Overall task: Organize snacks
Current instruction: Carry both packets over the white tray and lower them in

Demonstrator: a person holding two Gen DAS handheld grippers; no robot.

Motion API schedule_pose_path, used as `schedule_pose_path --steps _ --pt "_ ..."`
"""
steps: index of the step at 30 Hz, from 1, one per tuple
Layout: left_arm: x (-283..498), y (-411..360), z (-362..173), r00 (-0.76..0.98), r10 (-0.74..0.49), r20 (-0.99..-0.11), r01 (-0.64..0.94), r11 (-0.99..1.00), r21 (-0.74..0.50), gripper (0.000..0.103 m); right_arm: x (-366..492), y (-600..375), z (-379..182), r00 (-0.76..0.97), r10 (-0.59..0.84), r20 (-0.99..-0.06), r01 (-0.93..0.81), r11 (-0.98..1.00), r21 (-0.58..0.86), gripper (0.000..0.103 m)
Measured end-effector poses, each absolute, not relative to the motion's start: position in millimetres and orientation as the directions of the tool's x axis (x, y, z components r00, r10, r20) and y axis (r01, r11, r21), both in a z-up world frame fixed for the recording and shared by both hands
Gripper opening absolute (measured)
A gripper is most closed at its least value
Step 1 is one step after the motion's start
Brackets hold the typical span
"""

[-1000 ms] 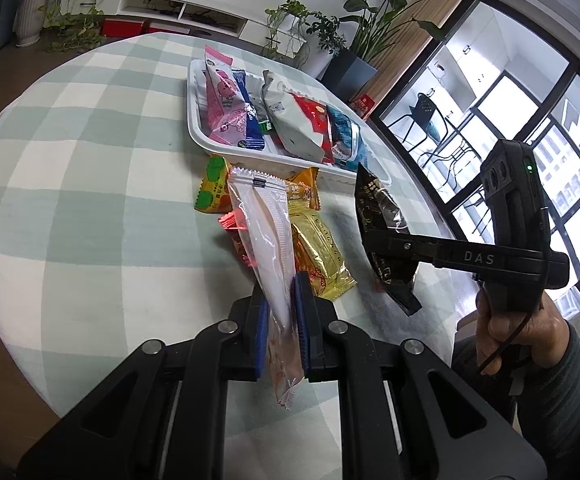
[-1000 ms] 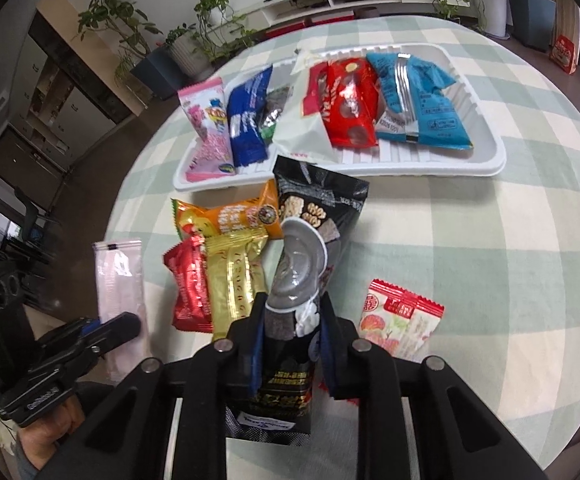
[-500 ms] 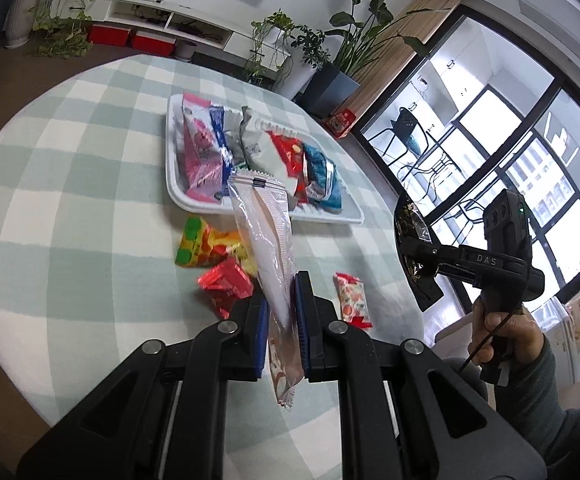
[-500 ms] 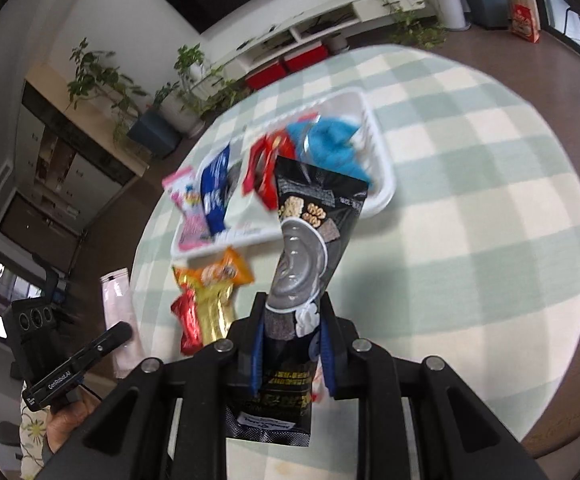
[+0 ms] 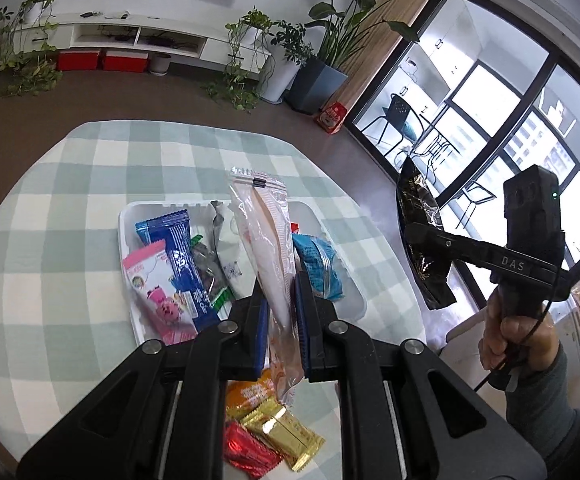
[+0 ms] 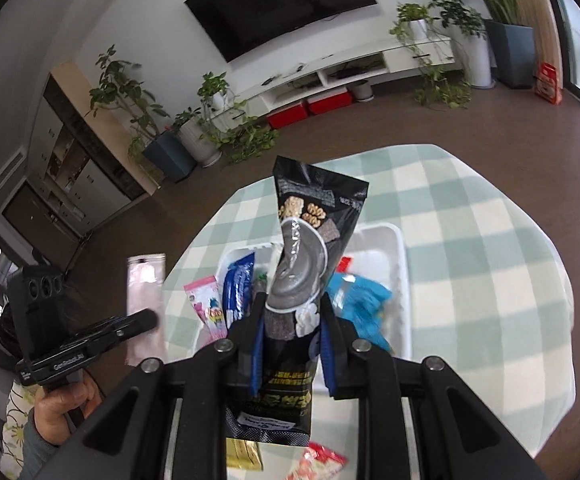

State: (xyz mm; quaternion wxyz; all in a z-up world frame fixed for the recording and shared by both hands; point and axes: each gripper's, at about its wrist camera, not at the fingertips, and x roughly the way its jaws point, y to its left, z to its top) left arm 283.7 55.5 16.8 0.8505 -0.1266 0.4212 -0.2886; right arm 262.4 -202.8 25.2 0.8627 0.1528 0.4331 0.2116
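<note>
My left gripper [image 5: 281, 320] is shut on a long clear wrapper with a pale snack [image 5: 267, 248], held up above the white tray [image 5: 354, 304]. My right gripper [image 6: 292, 344] is shut on a black snack bag [image 6: 310, 240], also lifted over the tray [image 6: 398, 280]. The tray holds a pink packet [image 5: 153, 288], a blue packet [image 5: 177, 252], a green-black packet [image 5: 209, 276] and a light blue bag [image 5: 318, 264]. In the left wrist view the right gripper [image 5: 422, 236] with the black bag [image 5: 422, 248] hangs off the table's right side. The right wrist view shows the left gripper [image 6: 145, 318] holding the clear wrapper [image 6: 145, 284] at left.
Orange [image 5: 249, 392], gold [image 5: 285, 432] and red [image 5: 245, 452] packets lie on the checked tablecloth [image 5: 49, 240] before the tray. A red-and-white packet [image 6: 322, 464] lies near the front edge. Potted plants [image 5: 318, 60], a TV shelf [image 5: 129, 36] and big windows [image 5: 530, 140] surround the round table.
Both grippers rose with their packets and moved forward over the tray. The loose packets slid back under the left gripper, and the room's far side came into view.
</note>
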Motion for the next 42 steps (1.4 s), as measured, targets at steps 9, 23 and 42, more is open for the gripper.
schedule_pose_path --steps 9,23,42 --pt "345.0 18.7 -31.8 0.388 -0.537 -0.749 0.363 0.836 -0.412 0.011 314.4 -146.8 -27.9 0.413 0.457 -0.788 -0.273 0.887 0.371 0.025" --pt "370.2 10.2 -84.8 0.379 -0.452 -0.808 0.321 0.883 -0.343 0.011 329.8 -137.5 -72.9 0.376 0.372 -0.849 -0.252 0.923 0.293 0.026" --pt "371.7 9.3 -89.0 0.402 -0.431 -0.808 0.304 0.895 -0.326 0.016 327.7 -136.2 -80.6 0.391 0.386 -0.836 -0.269 0.916 0.298 0.041"
